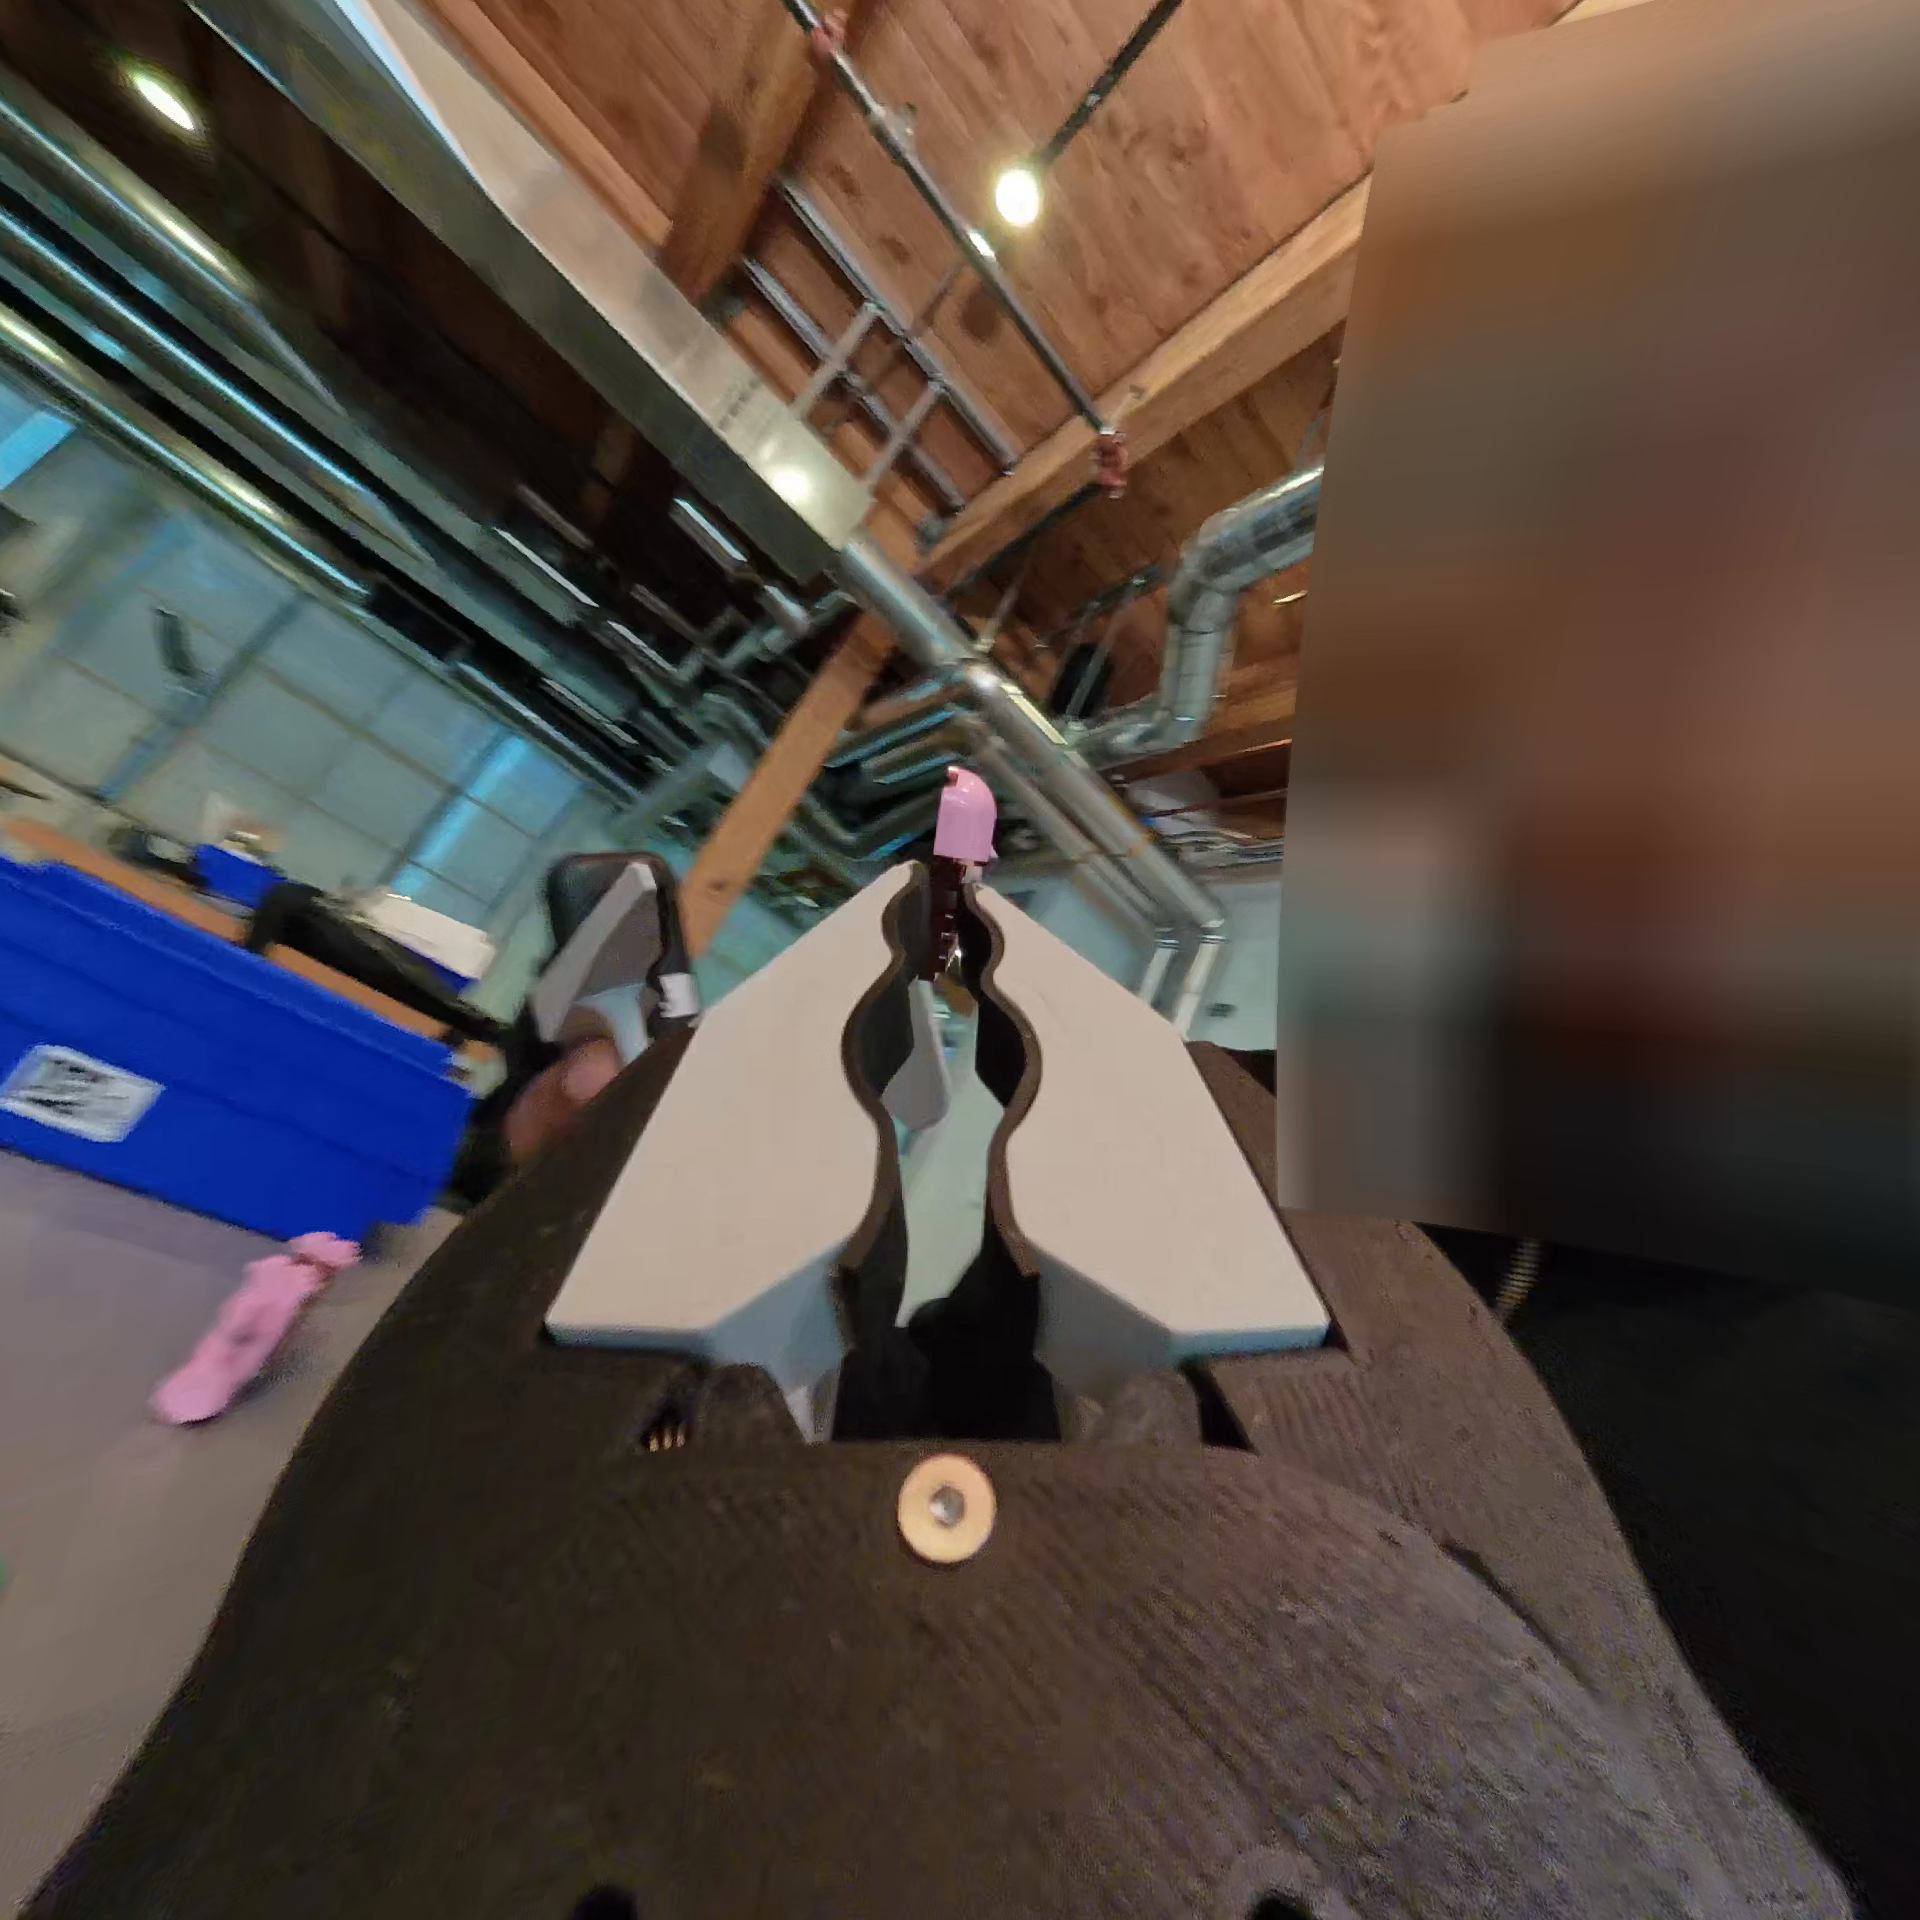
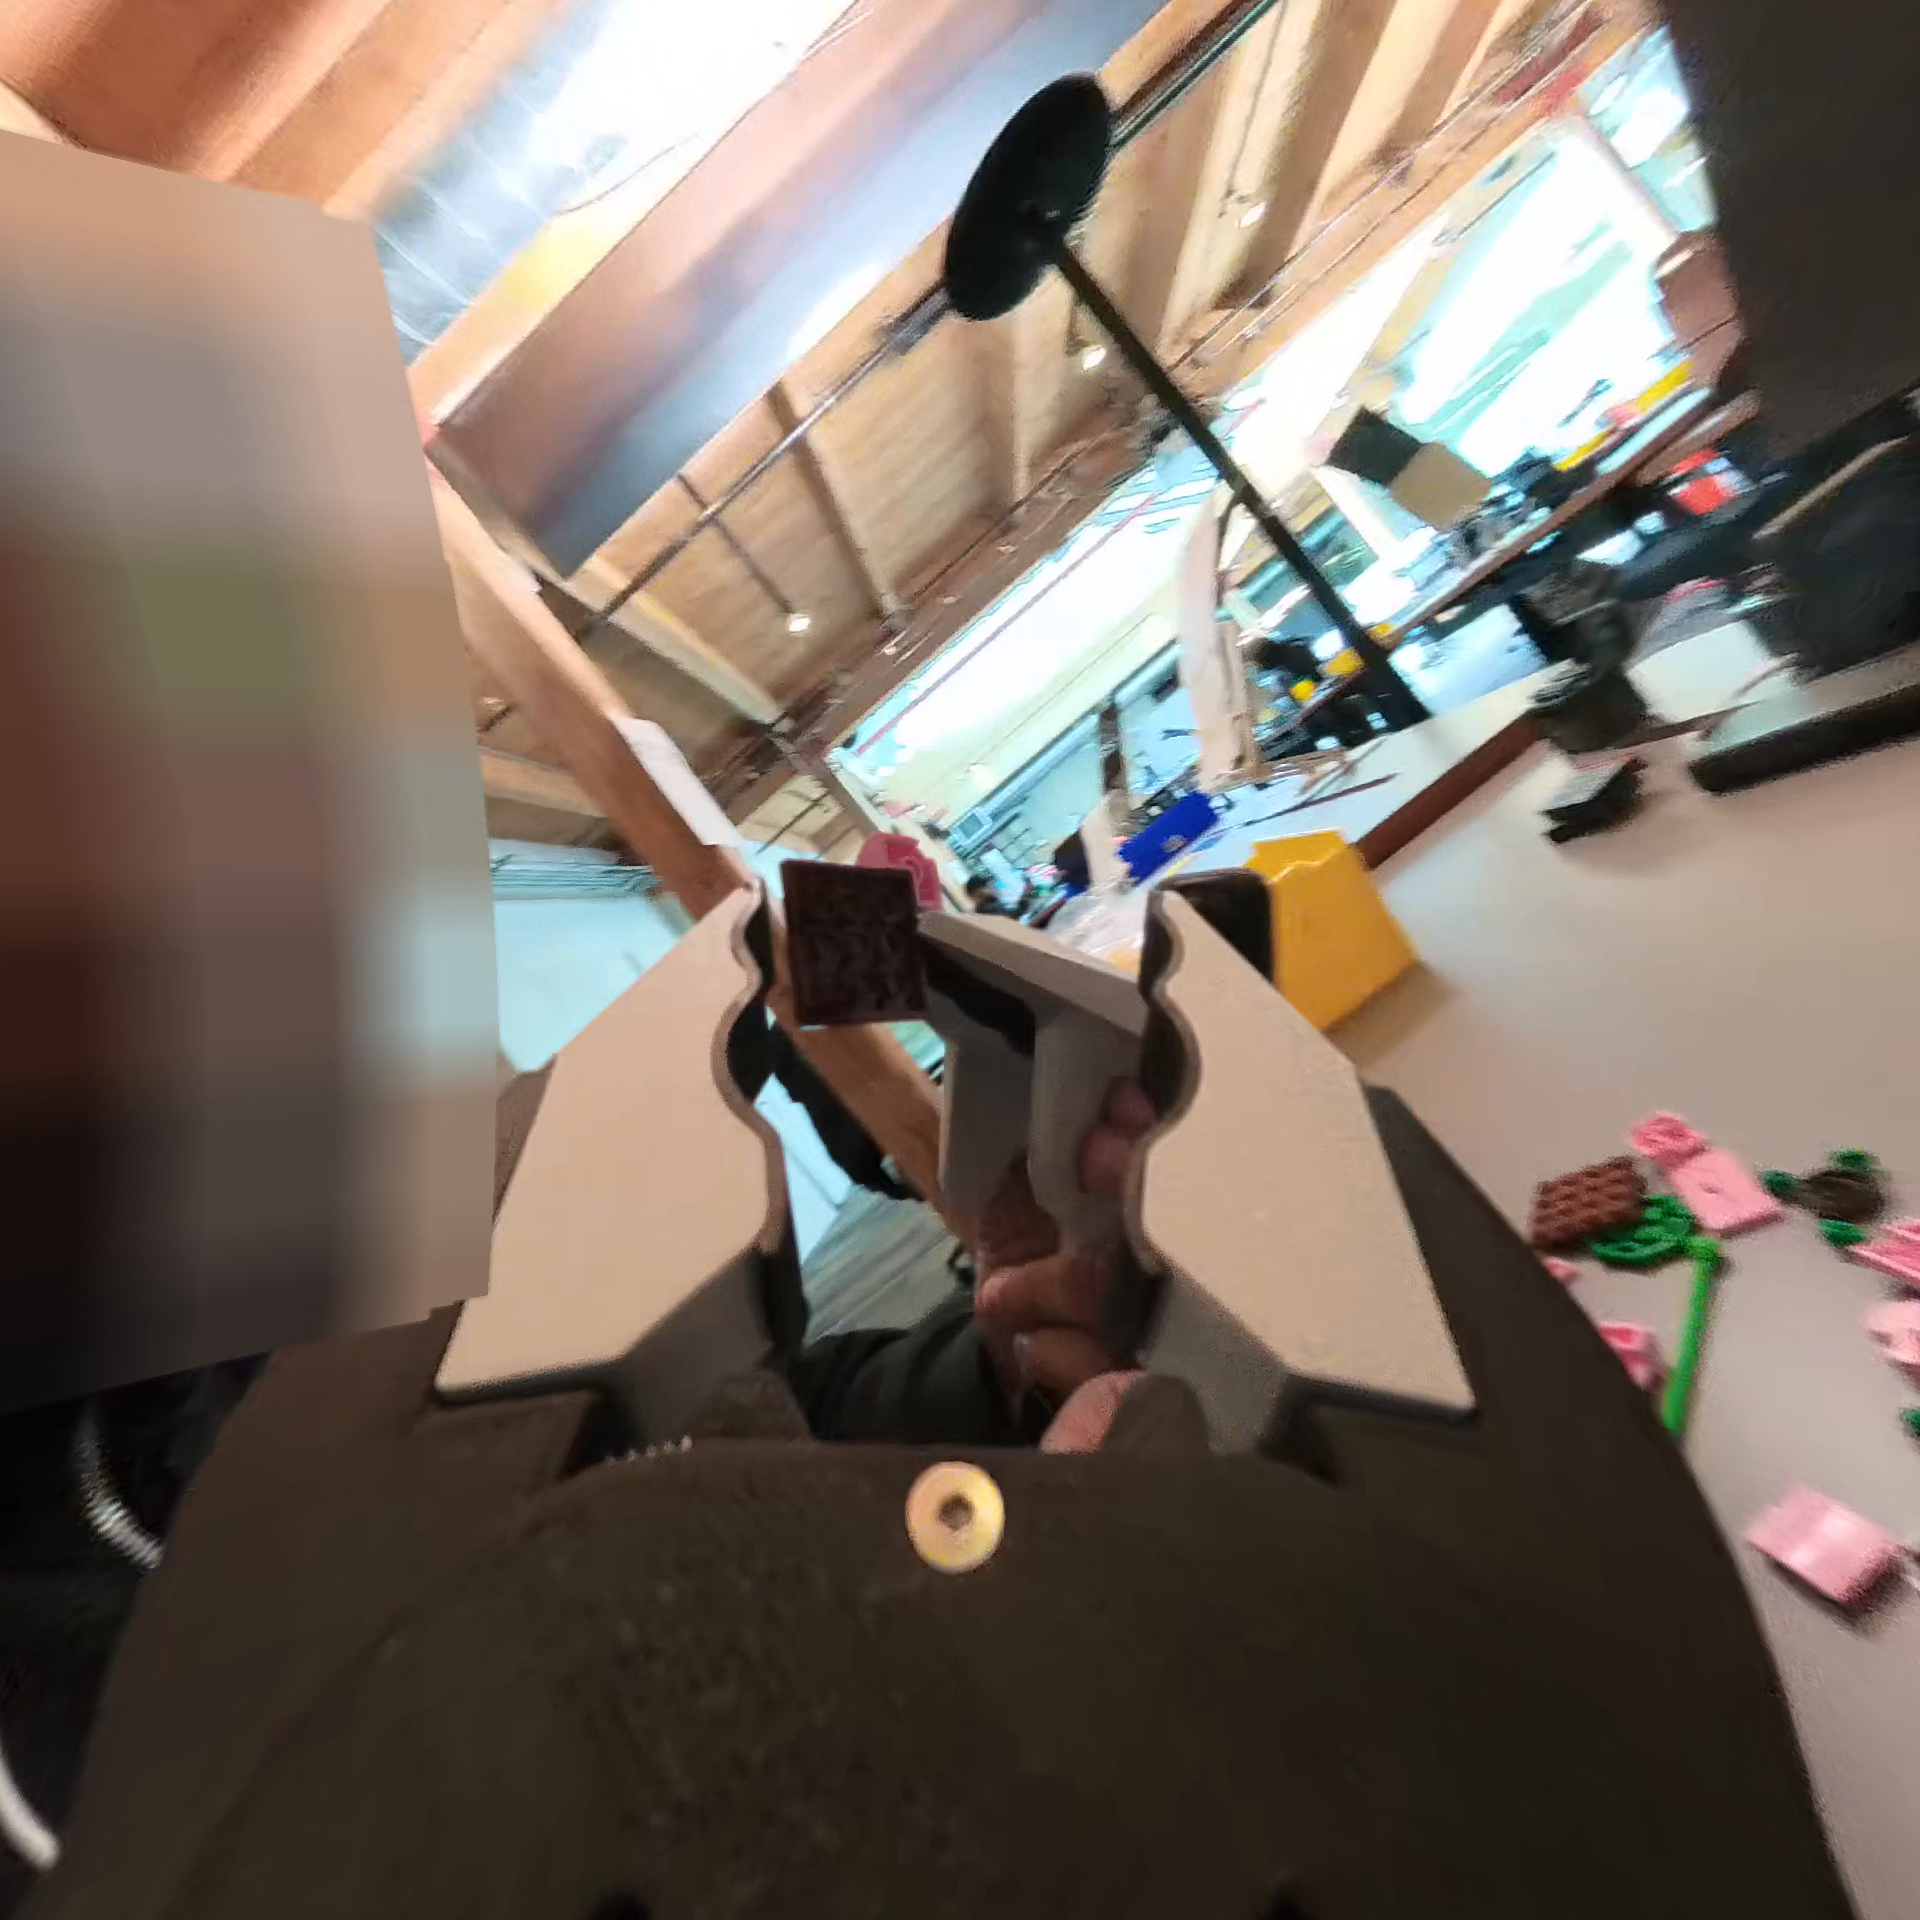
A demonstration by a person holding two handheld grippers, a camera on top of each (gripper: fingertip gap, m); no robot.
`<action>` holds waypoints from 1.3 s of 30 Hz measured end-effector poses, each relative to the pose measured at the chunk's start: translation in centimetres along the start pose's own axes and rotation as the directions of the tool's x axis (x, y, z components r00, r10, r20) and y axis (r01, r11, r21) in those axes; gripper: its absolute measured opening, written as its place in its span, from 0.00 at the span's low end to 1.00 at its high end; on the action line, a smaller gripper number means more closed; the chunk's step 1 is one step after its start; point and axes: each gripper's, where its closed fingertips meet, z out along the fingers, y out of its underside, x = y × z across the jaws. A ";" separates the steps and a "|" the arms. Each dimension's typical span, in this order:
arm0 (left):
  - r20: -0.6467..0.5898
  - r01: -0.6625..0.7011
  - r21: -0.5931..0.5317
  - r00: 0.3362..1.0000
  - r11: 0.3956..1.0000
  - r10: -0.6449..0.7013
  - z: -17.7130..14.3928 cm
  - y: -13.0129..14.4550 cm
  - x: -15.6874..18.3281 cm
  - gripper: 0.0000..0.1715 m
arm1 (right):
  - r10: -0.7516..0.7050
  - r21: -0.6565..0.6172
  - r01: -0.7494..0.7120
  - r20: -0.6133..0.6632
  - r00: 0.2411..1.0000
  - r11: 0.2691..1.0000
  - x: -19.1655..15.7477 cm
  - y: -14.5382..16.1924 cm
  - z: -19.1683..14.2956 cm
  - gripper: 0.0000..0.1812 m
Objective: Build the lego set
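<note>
My left gripper (image 1: 951, 883) is shut on a dark brown plate (image 1: 943, 920), seen edge-on, with a small pink piece (image 1: 964, 821) on its far end. I hold it up in the air, well above the table. In the right wrist view the same brown plate (image 2: 854, 948) shows face-on, gripped by the left gripper's grey fingers (image 2: 1023, 997). My right gripper (image 2: 961, 935) is open and empty. The plate sits between its two fingers, close to the left one; I cannot tell if they touch. A finger (image 1: 608, 935) of the right gripper shows in the left wrist view.
Loose pieces lie on the grey table (image 2: 1507, 1091) at right: a brown plate (image 2: 1584, 1200), a green stem (image 2: 1688, 1340) and pink plates (image 2: 1823, 1553). A yellow bin (image 2: 1335, 930) stands behind. A blue bin (image 1: 208, 1049) and a pink piece (image 1: 244, 1330) are at left.
</note>
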 end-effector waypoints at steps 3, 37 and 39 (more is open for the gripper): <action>0.118 -0.113 -0.020 0.986 0.993 0.115 -0.6 -0.5 -0.9 0.00 | -0.102 0.013 0.103 -0.051 0.993 0.995 -0.3 -0.8 -0.5 0.28; 0.048 -0.058 -0.298 0.996 0.953 0.076 1.1 4.5 -0.8 0.00 | -0.958 -0.472 0.855 0.270 -0.093 -0.216 -1.1 1.5 -3.7 0.09; 0.055 -0.087 -0.291 0.993 0.953 0.108 1.1 4.3 -0.8 0.00 | -0.958 -0.479 0.852 0.276 -0.080 -0.209 -1.1 1.5 -3.7 0.08</action>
